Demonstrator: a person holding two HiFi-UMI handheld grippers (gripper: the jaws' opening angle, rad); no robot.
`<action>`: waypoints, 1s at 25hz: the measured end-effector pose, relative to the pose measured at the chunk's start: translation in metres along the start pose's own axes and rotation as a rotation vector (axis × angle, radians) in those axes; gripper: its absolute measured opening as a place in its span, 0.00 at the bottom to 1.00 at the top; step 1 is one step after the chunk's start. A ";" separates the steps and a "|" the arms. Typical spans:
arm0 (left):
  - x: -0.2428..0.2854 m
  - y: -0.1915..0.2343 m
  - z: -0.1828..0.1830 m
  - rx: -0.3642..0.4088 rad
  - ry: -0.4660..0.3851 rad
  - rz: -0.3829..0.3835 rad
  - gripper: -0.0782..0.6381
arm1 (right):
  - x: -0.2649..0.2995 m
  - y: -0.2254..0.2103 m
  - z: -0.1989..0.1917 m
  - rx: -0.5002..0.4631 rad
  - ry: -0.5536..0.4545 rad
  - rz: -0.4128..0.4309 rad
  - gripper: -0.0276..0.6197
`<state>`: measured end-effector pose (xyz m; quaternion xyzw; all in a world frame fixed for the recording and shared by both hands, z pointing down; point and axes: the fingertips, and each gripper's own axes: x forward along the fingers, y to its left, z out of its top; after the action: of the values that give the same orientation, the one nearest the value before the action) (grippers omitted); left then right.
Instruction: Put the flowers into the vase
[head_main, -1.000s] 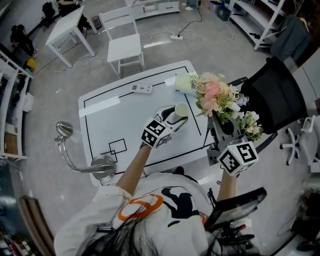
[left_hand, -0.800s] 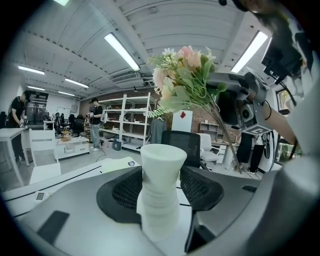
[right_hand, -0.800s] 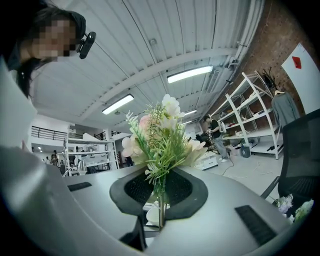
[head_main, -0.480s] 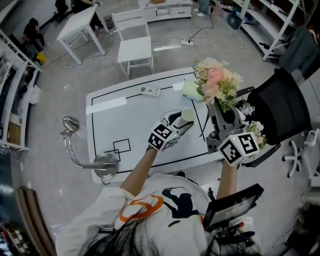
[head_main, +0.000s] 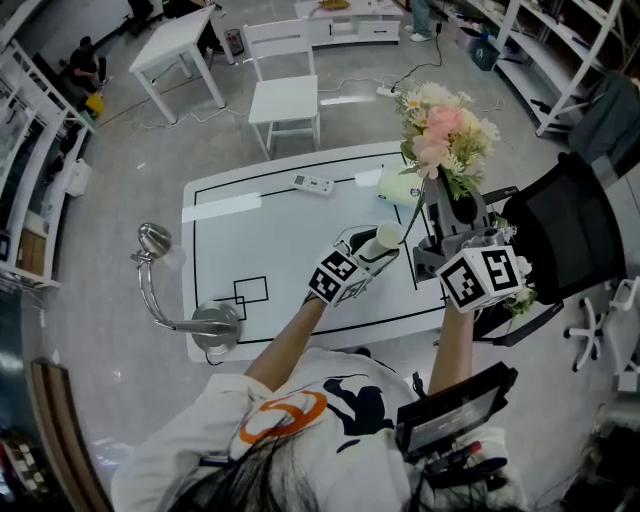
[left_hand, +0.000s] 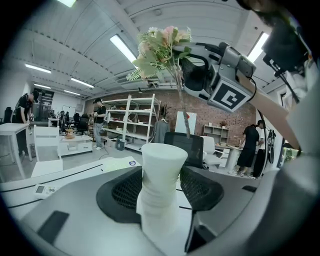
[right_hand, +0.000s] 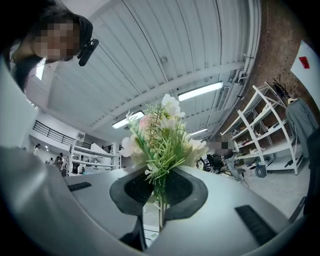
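Flowers (head_main: 445, 135): long axis near upright, blooms up, stem ends down. Position: in air, above and just beyond vase (head_main: 386, 237) mouth, over far right corner of table (head_main: 250, 240).

Right gripper (head_main: 441, 205): jaws nipped together on bunched stems, below foliage.

Change from one second ago: flowers and right gripper higher; vase and left gripper (head_main: 375, 252) unmoved.

Left gripper: jaws clamped on white waisted vase, mouth up.

Appearance of flowers: pink and cream blooms, green sprigs, thin pale stems.
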<state>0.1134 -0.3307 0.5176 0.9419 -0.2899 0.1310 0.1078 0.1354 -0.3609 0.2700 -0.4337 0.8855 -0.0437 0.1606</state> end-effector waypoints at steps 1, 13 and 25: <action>0.000 0.000 0.000 0.000 0.000 -0.001 0.44 | 0.003 0.001 0.000 -0.001 -0.011 0.000 0.12; 0.000 -0.003 -0.001 -0.001 -0.003 -0.020 0.44 | -0.003 0.001 -0.074 0.011 0.083 -0.061 0.12; 0.000 -0.006 0.000 -0.012 -0.013 -0.054 0.44 | -0.039 -0.006 -0.120 0.036 0.205 -0.137 0.12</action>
<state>0.1170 -0.3258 0.5173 0.9495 -0.2659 0.1203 0.1150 0.1233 -0.3410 0.3947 -0.4834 0.8647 -0.1148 0.0735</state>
